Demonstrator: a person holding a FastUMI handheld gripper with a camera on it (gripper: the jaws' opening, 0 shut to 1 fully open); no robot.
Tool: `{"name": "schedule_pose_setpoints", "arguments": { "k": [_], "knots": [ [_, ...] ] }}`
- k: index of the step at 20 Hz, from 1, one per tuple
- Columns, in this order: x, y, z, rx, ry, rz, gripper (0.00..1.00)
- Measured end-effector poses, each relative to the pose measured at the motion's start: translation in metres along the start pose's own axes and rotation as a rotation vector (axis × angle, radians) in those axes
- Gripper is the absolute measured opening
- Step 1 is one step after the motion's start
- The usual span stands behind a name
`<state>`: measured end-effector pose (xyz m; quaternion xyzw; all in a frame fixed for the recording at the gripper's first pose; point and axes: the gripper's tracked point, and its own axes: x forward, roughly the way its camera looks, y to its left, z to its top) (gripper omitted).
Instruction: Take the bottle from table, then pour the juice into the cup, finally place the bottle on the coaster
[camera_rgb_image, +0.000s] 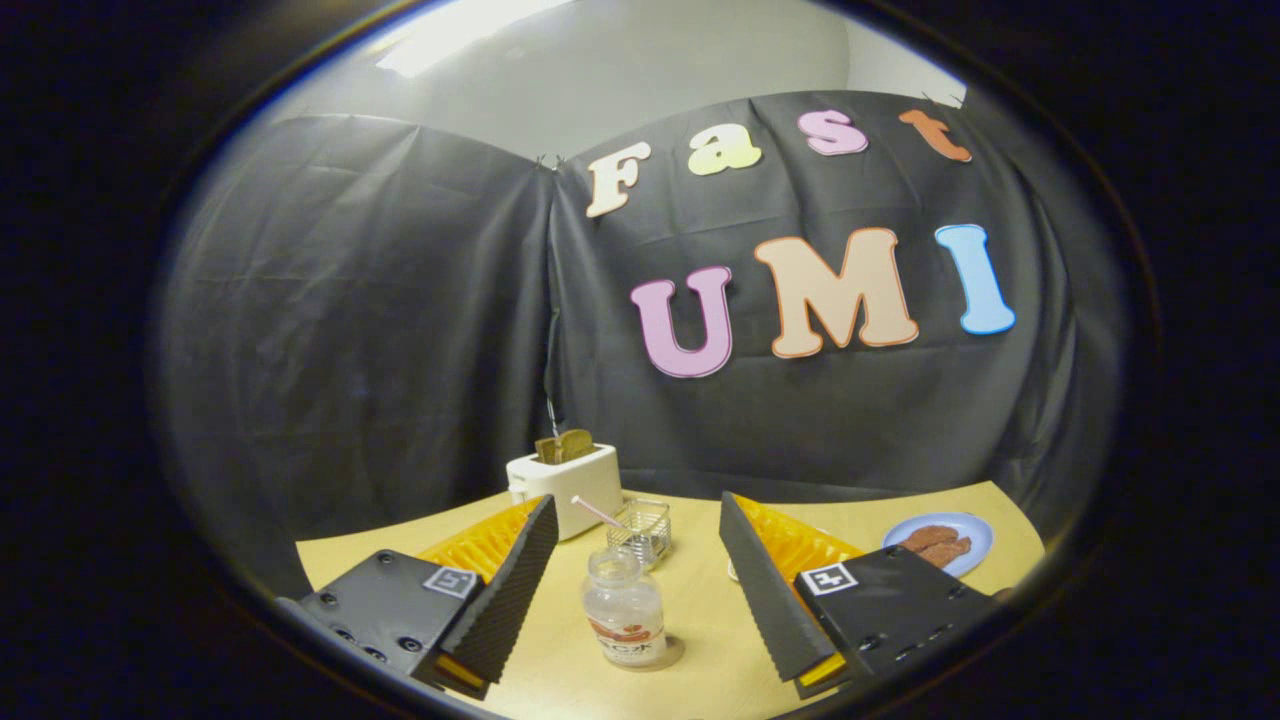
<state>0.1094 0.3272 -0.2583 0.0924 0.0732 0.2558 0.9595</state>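
Note:
A small clear bottle (625, 610) with a printed label stands upright on the tan table (700, 640), between my two fingers and a little ahead of their bases. My gripper (635, 510) is open wide, neither finger touching the bottle. Beyond the bottle stands a clear glass cup (643, 530) with a pink straw (598, 512) leaning out of it. A small pale edge (733, 572) peeks out beside the right finger; I cannot tell what it is.
A white toaster (562, 485) with toast in its slots stands at the back of the table, behind the cup. A blue plate (940, 542) with brown food lies at the right. Black cloth walls close the booth behind the table.

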Motion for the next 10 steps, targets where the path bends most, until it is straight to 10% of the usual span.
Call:
{"name": "schedule_pose_setpoints", "arguments": {
  "k": [10],
  "knots": [
    [-0.044, -0.041, 0.071, -0.076, -0.056, -0.082, 1.0]
  ]
}}
